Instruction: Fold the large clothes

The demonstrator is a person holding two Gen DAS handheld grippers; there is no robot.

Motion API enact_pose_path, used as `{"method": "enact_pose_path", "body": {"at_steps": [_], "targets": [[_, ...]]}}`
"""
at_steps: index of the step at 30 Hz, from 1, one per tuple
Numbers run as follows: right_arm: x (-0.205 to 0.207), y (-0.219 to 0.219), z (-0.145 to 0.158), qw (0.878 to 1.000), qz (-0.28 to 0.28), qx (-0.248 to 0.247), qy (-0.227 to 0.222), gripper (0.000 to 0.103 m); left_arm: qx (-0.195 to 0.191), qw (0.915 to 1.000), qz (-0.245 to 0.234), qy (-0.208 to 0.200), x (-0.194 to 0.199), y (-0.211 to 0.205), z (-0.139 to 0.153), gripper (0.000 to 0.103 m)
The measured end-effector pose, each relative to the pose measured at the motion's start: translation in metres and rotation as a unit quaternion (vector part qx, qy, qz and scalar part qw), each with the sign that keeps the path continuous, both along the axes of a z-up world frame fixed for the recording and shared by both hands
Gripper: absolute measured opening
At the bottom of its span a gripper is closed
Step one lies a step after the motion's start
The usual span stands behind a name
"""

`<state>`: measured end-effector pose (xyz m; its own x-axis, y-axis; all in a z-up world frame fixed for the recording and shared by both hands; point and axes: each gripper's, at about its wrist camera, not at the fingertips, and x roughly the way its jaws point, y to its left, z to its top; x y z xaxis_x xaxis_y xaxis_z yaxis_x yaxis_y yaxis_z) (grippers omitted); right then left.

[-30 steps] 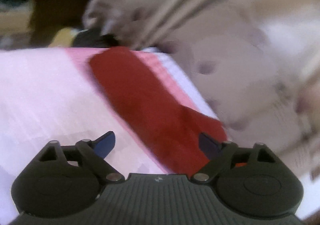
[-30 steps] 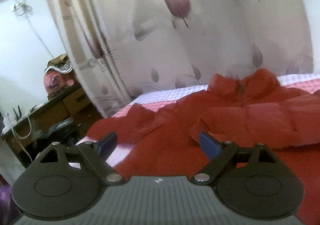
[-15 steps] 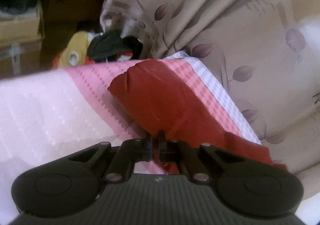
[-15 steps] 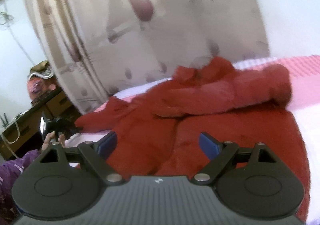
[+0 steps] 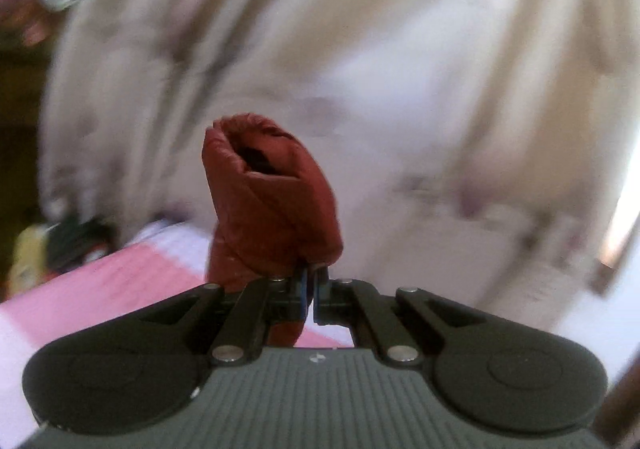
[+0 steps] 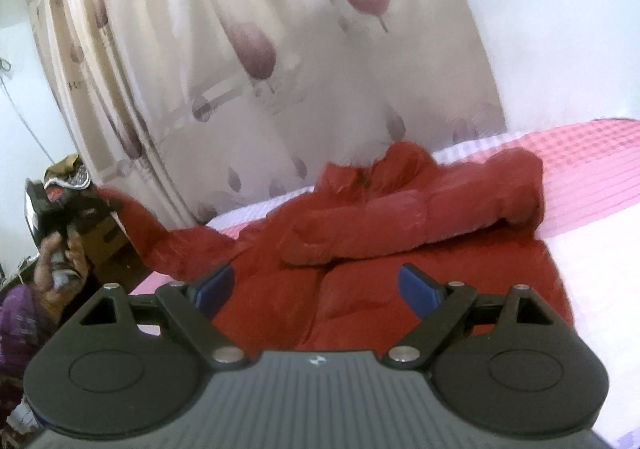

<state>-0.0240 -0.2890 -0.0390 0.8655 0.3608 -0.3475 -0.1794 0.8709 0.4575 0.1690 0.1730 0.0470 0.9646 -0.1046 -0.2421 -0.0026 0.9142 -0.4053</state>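
Note:
A red puffer jacket lies spread on the pink and white bed, its right sleeve folded across the chest. My left gripper is shut on the cuff of the left sleeve and holds it up off the bed; the sleeve's open end faces the camera. In the right wrist view the left gripper shows at the far left with the lifted sleeve stretched from it. My right gripper is open and empty, just above the jacket's lower body.
A leaf-print curtain hangs along the far side of the bed. A wooden cabinet with clutter stands at the left. White wall is at the right. The bed sheet lies below the left gripper.
My left gripper closed on the sleeve cuff and lifted it off the bed. My right gripper moved in over the jacket's lower body and stayed open.

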Motion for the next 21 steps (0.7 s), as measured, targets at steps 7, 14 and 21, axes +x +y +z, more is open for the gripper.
{"method": "enact_pose_path", "body": {"at_steps": [7,14,21], "targets": [[-0.007,-0.033,-0.003,0.999,-0.027,0.032,-0.012,0.09,0.082,0.9845,-0.155,-0.014,-0.006,-0.168,0.006,0.001],[-0.015,-0.067,-0.013,0.996,-0.052,0.07,-0.008,0.09,0.194,0.9552,-0.222,0.027,0.016,-0.278,-0.071,0.055],[0.006,-0.08,-0.003,0.997,-0.044,0.066,-0.008,0.091,0.206,0.9576,-0.201,-0.01,-0.005,-0.26,-0.082,0.103]]}}
